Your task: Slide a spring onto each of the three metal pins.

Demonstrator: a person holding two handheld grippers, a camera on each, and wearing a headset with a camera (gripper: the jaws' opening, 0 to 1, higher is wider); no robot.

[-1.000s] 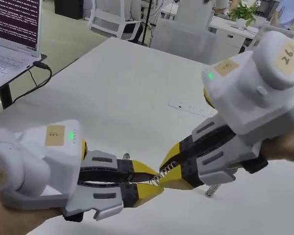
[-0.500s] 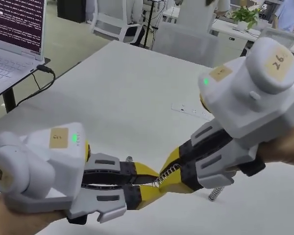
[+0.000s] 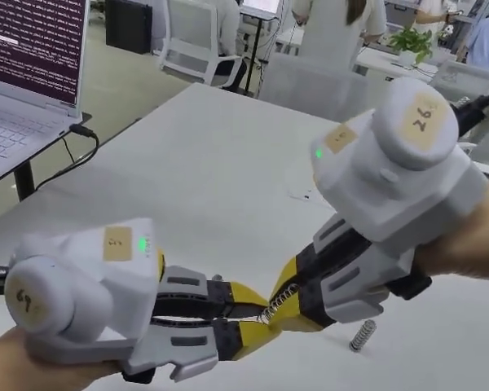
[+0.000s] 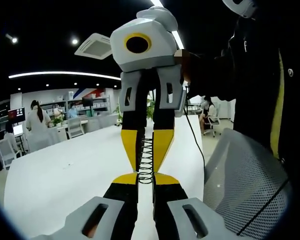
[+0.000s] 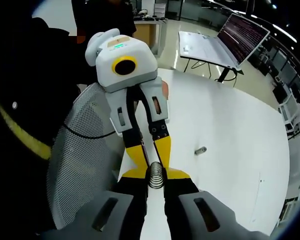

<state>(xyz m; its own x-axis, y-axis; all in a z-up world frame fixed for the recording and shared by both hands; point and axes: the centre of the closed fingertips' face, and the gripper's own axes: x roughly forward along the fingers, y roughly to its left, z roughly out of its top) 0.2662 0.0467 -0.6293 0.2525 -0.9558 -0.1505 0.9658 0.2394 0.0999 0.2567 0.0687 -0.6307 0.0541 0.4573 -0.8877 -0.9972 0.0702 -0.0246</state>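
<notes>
My left gripper [image 3: 255,315] and right gripper [image 3: 279,305] meet tip to tip above the white table [image 3: 204,163]. A small coil spring [image 3: 277,300] sits between the right gripper's yellow fingers, which are shut on it. In the left gripper view, the spring [image 4: 146,152] runs from the right gripper [image 4: 146,169] down to my left gripper [image 4: 146,178]. The left jaws stand shut on a thin metal pin [image 5: 146,150] that points into the spring [image 5: 156,176] held in my right gripper [image 5: 156,172]. A second spring [image 3: 361,336] lies loose on the table.
An open laptop [image 3: 24,73] with a cable stands at the table's left edge. A mesh chair back [image 4: 240,175] is close behind the right gripper. Office chairs, desks and people fill the room beyond the far edge.
The head camera has shifted. Both grippers stay tip to tip with the spring between them; the right gripper has edged slightly closer to the left one.
</notes>
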